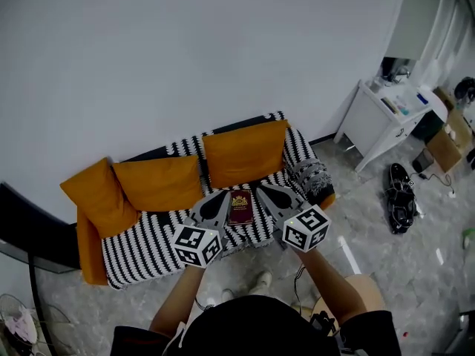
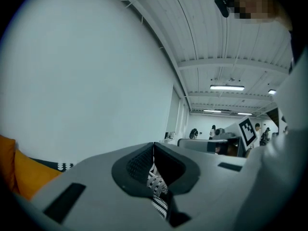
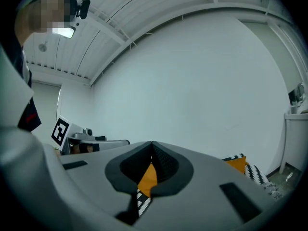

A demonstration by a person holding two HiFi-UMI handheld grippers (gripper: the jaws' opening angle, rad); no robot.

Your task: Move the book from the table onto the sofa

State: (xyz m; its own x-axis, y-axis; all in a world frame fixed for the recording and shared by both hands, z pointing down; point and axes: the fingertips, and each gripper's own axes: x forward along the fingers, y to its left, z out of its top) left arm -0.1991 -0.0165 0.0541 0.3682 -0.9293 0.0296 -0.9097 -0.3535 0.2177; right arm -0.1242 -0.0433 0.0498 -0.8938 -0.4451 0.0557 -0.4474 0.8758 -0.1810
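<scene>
We hold the left gripper (image 1: 221,196) and the right gripper (image 1: 261,188) side by side at the frame's centre, each with its jaws pressed together on nothing. The dark red book (image 1: 240,206) lies flat on the striped sofa (image 1: 141,243), showing between them near the seat's front edge. Orange cushions (image 1: 245,153) line the sofa's back against the white wall (image 1: 185,50). Right of the sofa, bare floor (image 1: 371,228) opens toward a white table (image 1: 375,121) in the upper right.
</scene>
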